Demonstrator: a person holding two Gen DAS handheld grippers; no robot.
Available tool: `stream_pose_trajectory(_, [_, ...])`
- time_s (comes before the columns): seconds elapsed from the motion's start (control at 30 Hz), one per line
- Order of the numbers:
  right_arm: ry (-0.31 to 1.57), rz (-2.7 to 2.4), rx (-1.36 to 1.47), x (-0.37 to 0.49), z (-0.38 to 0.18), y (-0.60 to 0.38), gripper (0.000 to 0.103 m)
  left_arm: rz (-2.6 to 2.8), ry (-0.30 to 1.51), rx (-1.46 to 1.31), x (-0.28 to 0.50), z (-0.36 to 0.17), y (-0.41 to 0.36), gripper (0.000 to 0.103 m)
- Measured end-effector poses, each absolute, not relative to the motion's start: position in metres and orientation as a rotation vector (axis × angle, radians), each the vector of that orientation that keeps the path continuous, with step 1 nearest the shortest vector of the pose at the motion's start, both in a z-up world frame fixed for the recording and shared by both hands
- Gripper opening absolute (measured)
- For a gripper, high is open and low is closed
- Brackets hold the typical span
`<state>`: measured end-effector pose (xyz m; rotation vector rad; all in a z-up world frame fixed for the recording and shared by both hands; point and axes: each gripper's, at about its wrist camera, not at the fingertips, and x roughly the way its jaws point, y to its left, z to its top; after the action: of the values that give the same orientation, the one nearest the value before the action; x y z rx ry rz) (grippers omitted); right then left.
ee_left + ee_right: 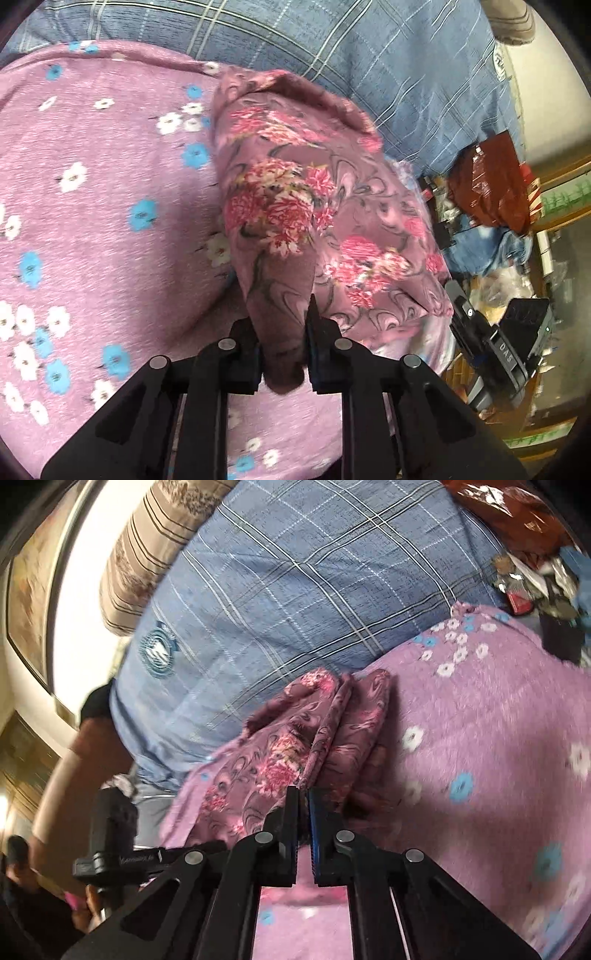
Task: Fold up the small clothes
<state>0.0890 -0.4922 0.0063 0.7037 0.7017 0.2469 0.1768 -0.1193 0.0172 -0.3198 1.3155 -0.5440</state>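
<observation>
Cloth [295, 206], a small flowered garment, lies bunched on the pink blanket [92, 221], just beside the blue checked quilt [388, 74]. Left tongs [282, 354] pinch one gathered end of the cloth; right tongs [303, 830] are pressed together on its other edge. Holding two ends probably lets the person lift and spread the cloth flat over the blanket before folding.
</observation>
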Motion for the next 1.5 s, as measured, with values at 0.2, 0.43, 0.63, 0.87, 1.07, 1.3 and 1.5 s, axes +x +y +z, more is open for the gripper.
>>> stream_pose_trajectory(0.2, [0.930, 0.135, 0.639, 0.094, -0.057, -0.479, 0.004, -0.538, 1.453, -0.360, 0.179, -0.032, -0.100, 0.020])
stream_pose_trajectory(0.43, [0.782, 0.159, 0.665, 0.101, -0.009, -0.494, 0.026, -0.628, 1.313, -0.290, 0.178, 0.009, -0.098, 0.056])
stream_pose_trajectory(0.63, [0.875, 0.200, 0.658, 0.149, -0.027, -0.472, 0.031, -0.626, 1.327, -0.229, 0.180, 0.002, -0.124, 0.057])
stream_pose_trajectory(0.87, [0.775, 0.325, 0.617, 0.137, -0.019, -0.453, 0.009, -0.635, 1.340, -0.240, 0.183, 0.004, -0.129, 0.057])
stream_pose_trajectory(1.07, [0.767, 0.195, 0.671, 0.126, -0.027, -0.484, 0.008, -0.629, 1.375, -0.212, 0.182, -0.007, -0.130, 0.060])
stream_pose_trajectory(1.3, [0.805, 0.231, 0.796, 0.121, -0.046, -0.490, 0.035, -0.621, 1.397, -0.183, 0.177, -0.014, -0.135, 0.060])
stream_pose_trajectory(1.5, [0.872, 0.261, 0.646, 0.114, -0.050, -0.471, 0.003, -0.591, 1.358, -0.138, 0.171, -0.003, -0.148, 0.060])
